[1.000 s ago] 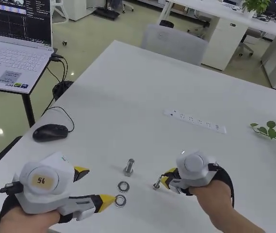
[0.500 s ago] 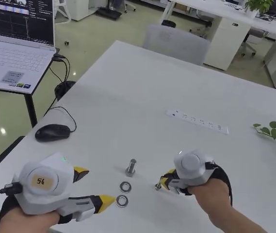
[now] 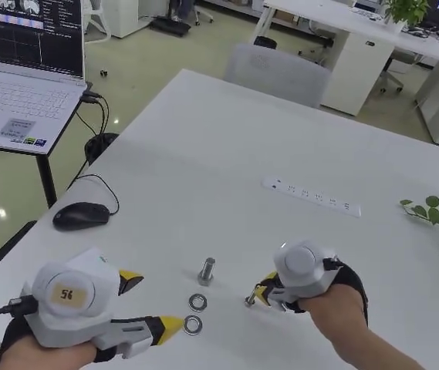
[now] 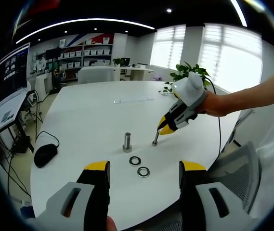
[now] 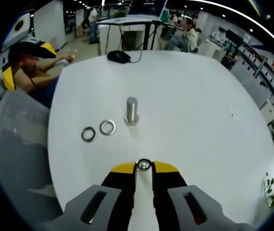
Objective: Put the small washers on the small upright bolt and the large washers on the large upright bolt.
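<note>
Down at the near edge of the white table [image 3: 227, 154], the left gripper [image 3: 151, 304] hovers with its jaws spread wide, 1 yellow tip just beside the near washer [image 3: 193, 324]. The far washer [image 3: 197, 301] lies flat close by, between the near washer and the large bolt [image 3: 206, 271], which stands upright on its head. To the right, the right gripper [image 3: 261, 293] has its jaws pressed nearly together, pinching the top of the small bolt [image 3: 250, 299], which also stands upright on the table. The 2 washers look about the same size. A mouse [image 3: 81, 216] and a power strip [image 3: 312, 194] lie well apart from the work.
</note>
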